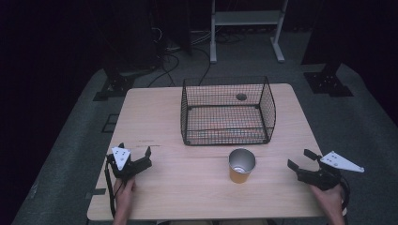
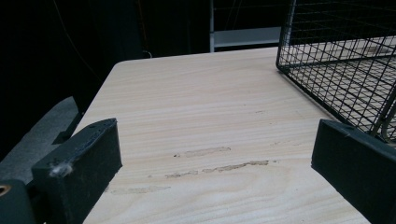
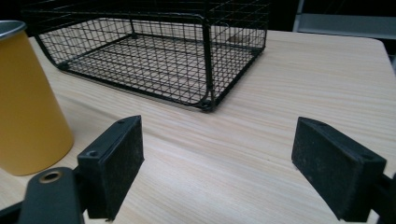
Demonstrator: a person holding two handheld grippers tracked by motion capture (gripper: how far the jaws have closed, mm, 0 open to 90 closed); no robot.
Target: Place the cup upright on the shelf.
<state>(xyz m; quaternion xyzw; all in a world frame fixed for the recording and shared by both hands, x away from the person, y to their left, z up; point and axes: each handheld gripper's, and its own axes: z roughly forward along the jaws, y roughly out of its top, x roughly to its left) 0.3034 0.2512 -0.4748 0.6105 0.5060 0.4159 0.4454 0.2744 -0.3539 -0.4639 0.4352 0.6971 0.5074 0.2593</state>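
An orange cup (image 1: 241,165) with a shiny metal inside stands upright on the wooden table (image 1: 159,112), just in front of a black wire basket (image 1: 228,111). The cup (image 3: 28,98) rises at the left edge of the right gripper view, and the basket (image 3: 154,56) lies beyond it. My left gripper (image 1: 135,154) rests low over the table's front left, open, with bare wood between its jaws (image 2: 210,154). My right gripper (image 1: 300,159) hovers at the front right, open and holding nothing (image 3: 217,163), a hand's width right of the cup.
The basket (image 2: 345,60) holds nothing and has a round hole in the tabletop behind it (image 1: 241,97). A white metal frame (image 1: 246,23) and cables stand on the dark floor past the table's far edge.
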